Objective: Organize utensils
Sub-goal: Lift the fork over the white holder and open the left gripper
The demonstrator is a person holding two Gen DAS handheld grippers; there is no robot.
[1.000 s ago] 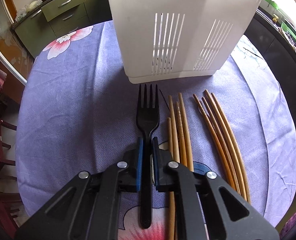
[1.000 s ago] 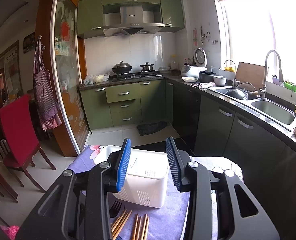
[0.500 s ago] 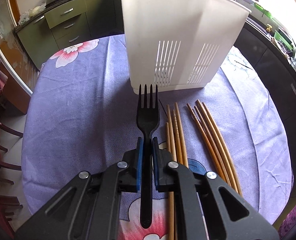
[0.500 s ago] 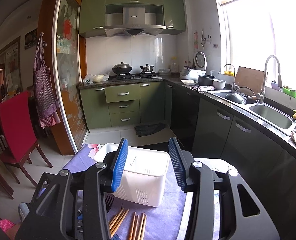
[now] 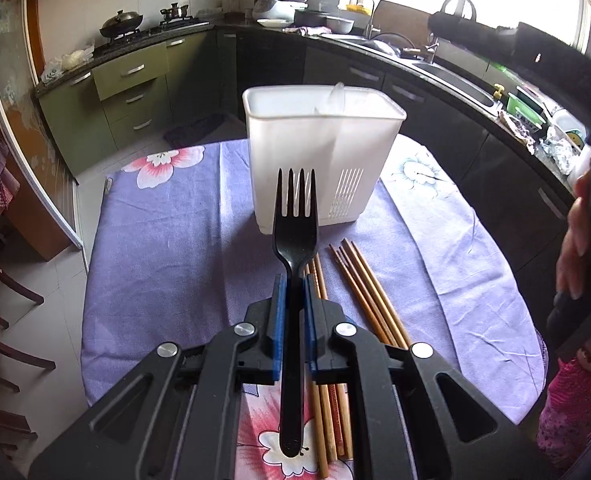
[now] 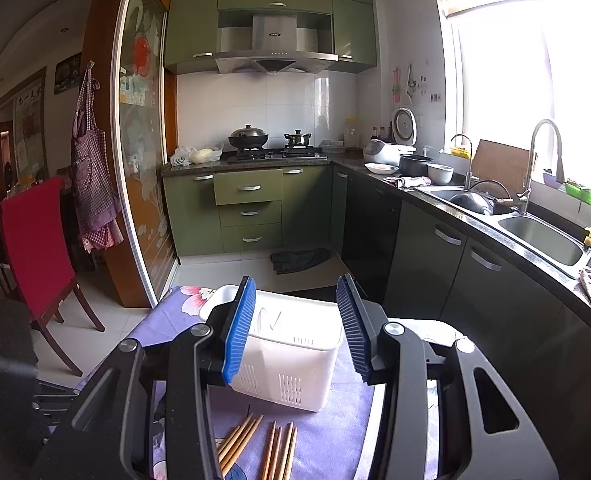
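My left gripper is shut on a black plastic fork, held by its handle with the tines pointing ahead, lifted above the table. Beyond the tines stands the white slotted utensil holder, with something pale inside it. Wooden chopsticks lie in two bunches on the purple cloth below and to the right of the fork. My right gripper hangs open and empty above the table, and between its fingers I see the holder and the chopsticks.
A round table with a purple flowered cloth carries everything. A person's hand is at the right edge. Green kitchen cabinets, a counter with a sink and a red chair surround the table.
My left gripper has risen and drawn back with the fork, which has left the cloth; the holder's open top now shows. The right gripper has barely moved, its jaws slightly wider.
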